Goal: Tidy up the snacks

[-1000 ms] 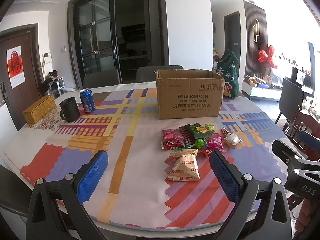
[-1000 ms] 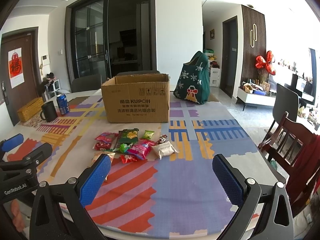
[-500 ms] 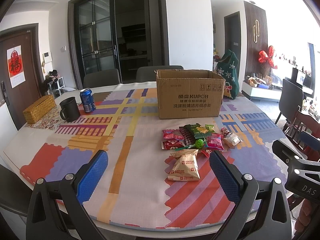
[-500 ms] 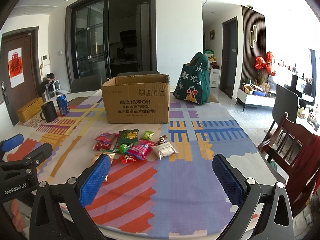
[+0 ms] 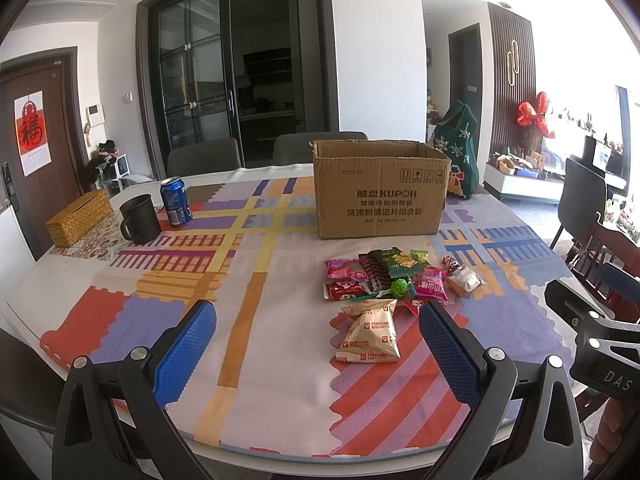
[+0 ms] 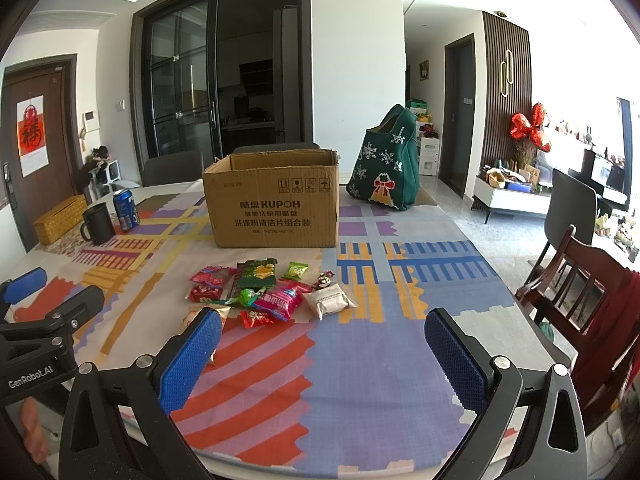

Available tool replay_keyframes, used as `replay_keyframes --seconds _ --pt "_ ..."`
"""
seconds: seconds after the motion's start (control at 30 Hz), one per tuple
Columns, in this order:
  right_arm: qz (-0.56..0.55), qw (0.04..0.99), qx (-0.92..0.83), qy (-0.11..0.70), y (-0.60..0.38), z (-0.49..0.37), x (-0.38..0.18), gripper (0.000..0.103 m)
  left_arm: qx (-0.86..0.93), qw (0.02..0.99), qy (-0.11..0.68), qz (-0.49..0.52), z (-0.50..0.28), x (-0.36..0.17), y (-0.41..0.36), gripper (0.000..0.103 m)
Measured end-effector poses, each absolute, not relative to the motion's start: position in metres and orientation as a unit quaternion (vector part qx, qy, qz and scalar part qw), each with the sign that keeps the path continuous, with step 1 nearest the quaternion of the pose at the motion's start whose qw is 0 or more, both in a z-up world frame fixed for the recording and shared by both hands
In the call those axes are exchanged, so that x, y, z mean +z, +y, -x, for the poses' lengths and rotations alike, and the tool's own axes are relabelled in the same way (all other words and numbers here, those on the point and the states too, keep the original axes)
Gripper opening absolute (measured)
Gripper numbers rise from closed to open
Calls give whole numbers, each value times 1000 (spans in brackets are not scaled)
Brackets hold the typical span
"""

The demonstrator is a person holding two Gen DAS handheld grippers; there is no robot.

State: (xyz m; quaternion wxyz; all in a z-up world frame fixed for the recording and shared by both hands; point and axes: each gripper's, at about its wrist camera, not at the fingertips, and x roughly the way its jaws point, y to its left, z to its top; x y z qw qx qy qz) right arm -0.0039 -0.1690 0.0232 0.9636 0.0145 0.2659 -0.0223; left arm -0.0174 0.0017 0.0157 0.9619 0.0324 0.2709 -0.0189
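Although nothing is gripped yet, the snack pile (image 5: 394, 280) lies on the desk (image 5: 256, 320) ahead of both tools, short of the open cardboard box (image 5: 380, 196). The gold biscuit packet (image 5: 368, 336), long axis pointing away, sits between the left hand-held gripper's (image 5: 316, 344) spread fingers, likely nearest. The right hand-held gripper (image 6: 324, 348), also spread wide, has the pile ahead-left.
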Motion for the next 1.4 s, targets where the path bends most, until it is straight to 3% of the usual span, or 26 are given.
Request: replay_keyframes --seconds 0.83,1.4 --pt "-13 964 -22 265 -168 4 23 102 -19 962 271 -32 17 15 2 103" --pt "-13 953 -1 302 -171 -27 16 102 -36 947 315 -47 -12 -1 -10 103"
